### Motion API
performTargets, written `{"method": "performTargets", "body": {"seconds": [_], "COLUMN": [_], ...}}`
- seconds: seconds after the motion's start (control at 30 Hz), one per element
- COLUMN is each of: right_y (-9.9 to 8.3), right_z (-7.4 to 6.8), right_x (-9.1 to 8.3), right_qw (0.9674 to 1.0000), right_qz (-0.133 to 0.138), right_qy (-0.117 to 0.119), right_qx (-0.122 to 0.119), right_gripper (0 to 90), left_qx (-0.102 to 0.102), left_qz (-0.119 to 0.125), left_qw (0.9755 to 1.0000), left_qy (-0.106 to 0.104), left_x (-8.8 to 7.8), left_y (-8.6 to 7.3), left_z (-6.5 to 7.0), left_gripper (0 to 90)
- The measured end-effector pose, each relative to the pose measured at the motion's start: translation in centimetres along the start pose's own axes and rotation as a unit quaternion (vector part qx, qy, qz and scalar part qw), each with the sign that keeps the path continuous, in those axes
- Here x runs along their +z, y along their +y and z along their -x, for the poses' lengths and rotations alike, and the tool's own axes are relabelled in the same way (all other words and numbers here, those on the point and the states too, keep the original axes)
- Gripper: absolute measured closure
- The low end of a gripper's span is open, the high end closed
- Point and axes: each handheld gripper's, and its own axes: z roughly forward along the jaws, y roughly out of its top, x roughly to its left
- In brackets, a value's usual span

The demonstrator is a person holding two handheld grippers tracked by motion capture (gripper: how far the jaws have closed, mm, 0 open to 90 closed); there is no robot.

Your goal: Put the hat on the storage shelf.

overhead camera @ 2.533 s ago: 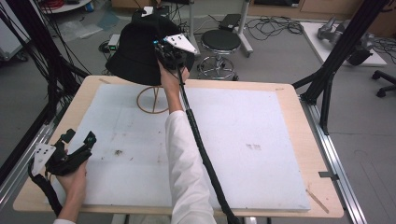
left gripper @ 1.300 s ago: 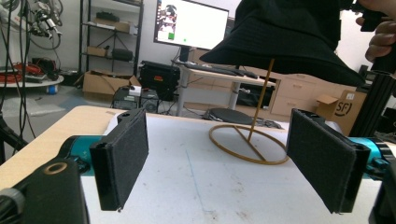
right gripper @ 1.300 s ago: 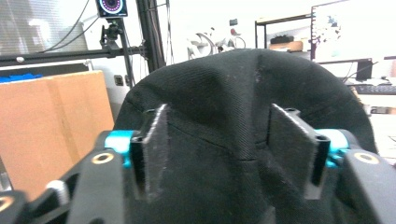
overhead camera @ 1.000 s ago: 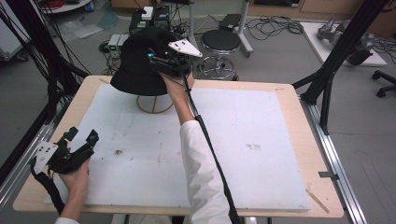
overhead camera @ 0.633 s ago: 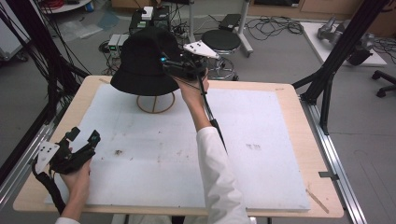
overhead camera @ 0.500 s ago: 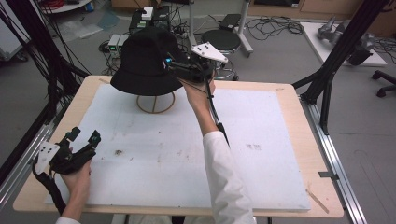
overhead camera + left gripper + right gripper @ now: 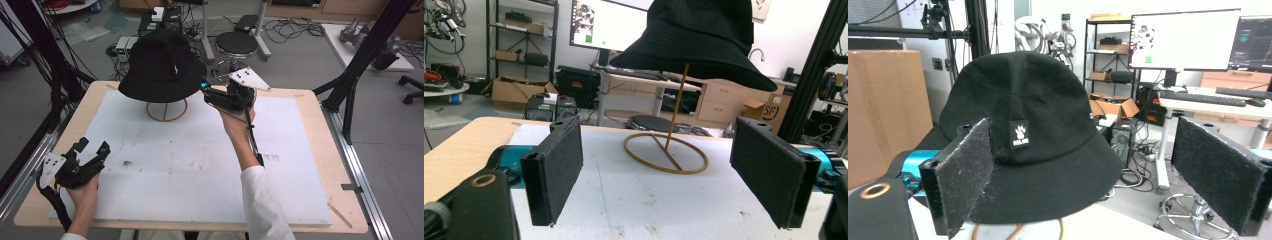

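The right hand-held gripper (image 7: 207, 92) has left the upright black hat (image 7: 162, 67).

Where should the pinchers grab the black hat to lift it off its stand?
Probably the hat brim's near-right edge: thin, sticking out, facing the open right gripper. Come in level from that side, one pad above and one below, then lift clear of the gold stand.

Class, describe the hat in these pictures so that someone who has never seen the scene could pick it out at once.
Start at the white mat covering the wooden table. Near its far left edge a thin gold wire stand rises from a ring base. On top sits the black bucket hat, the one soft cloth thing there, marked by a small paw label on its crown.
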Motion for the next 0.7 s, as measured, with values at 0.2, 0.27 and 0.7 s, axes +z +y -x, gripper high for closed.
{"method": "performTargets", "body": {"seconds": [0.2,0.27,0.7], "right_y": [-0.5,-0.8,-4.1], "right_z": [1.7,2.4,5.4], "right_x": [-2.6,-3.8,-9.3], "right_qw": [0.9999,0.9997,0.9978], "right_qz": [0.002,0.004,-0.003], "right_qy": [-0.008,-0.017,-0.062], "right_qx": [0.011,0.015,0.024], "right_gripper": [9.6,9.5,9.6], "left_qx": [0.003,0.000,-0.001], "left_qz": [-0.003,-0.003,-0.012], "left_qw": [1.0000,1.0000,0.9999], "left_qy": [0.000,0.002,-0.004], "left_x": [-0.2,-0.2,-0.2], "left_y": [-0.1,-0.1,-0.4], "left_z": [0.0,-0.1,0.1], "left_gripper": [21.3,21.3,21.3]}}
